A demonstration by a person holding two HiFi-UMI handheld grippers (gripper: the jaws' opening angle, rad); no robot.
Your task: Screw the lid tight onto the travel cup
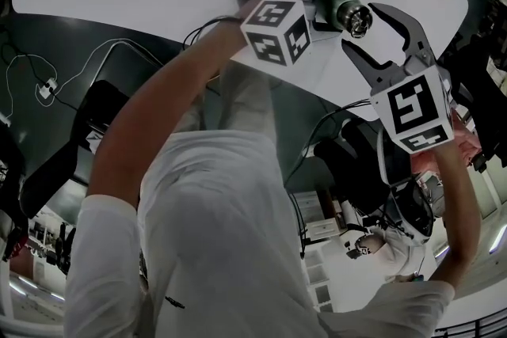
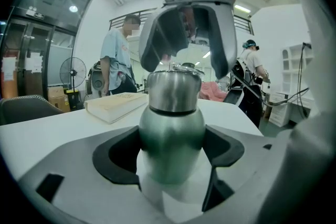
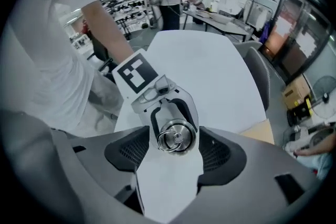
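Now the left hand-held gripper [image 2: 172, 165] squeezes the travel cup [image 2: 170, 123]; the right hand-held gripper [image 3: 173, 152] has its jaws apart around the lid [image 3: 176, 136].

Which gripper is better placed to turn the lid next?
Right. The right gripper hangs open with its jaws either side of the lid, not pressing it, so it could likely close and twist. The left gripper is shut on the travel cup, bracing it.

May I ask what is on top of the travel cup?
A steel lid with a ring handle, between the right gripper's open jaws. It covers the travel cup's mouth, so the inside cannot be seen.
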